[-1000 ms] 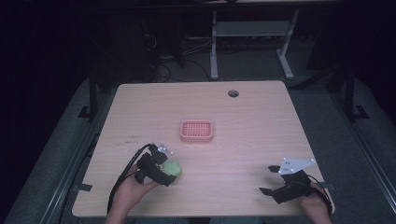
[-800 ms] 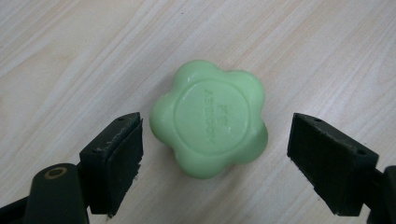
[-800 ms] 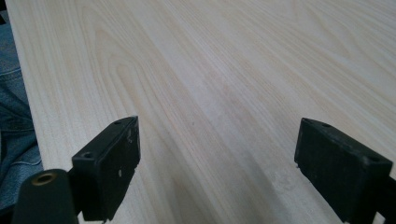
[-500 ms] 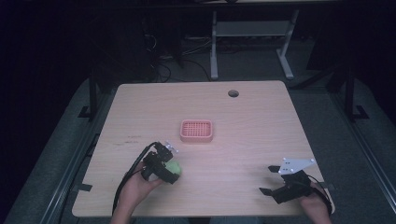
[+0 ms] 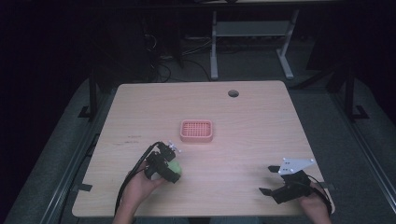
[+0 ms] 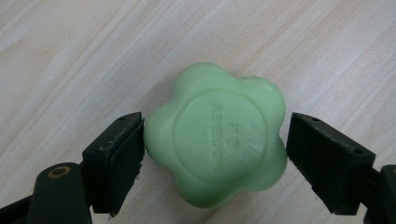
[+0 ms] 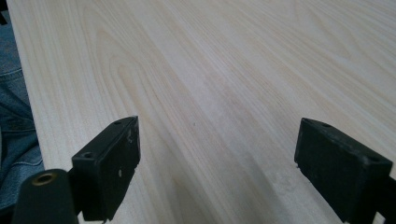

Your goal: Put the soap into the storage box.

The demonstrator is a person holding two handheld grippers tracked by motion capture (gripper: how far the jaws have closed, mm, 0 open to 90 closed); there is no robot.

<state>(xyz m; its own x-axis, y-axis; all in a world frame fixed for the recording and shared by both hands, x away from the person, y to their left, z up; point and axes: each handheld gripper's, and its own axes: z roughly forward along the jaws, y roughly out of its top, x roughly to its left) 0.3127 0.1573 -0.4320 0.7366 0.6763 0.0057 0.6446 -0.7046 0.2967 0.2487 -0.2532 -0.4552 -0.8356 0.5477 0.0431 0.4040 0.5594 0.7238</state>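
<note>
Green soap (image 6: 215,135): flower-shaped bar with rounded lobes and a raised round centre bearing embossed lettering, too small to read with confidence. It lies flat on the wooden table (image 5: 261,121), in the near-left part of the top as the high view shows it (image 5: 174,169).

No long axis to speak of: the bar is about as wide as it is deep, so approach angle should matter little for the grip.

Key relation: the soap sits directly between the two jaws of the left gripper (image 6: 215,149). In the left gripper view the jaw on the left of that view looks to be touching a lobe or just off it; the jaw on the right stands slightly clear of the opposite lobe. Jaws are therefore parted to a little more than the soap's width, bracketing it but not clamped. Whether the bar is lifted or resting on the table I cannot tell for certain; it looks to be resting.

Pink slotted soap dish (image 5: 196,130): farther up the table, near the middle, apart from the soap and slightly toward the right of it.

Right gripper (image 5: 270,179): near-right corner, well apart from the soap, jaws wide with bare wood between them (image 7: 215,154).

Judgement: the left hand (image 5: 140,186) is the nearer by far; a likely next move is to close on the soap and carry it toward the dish.
</note>
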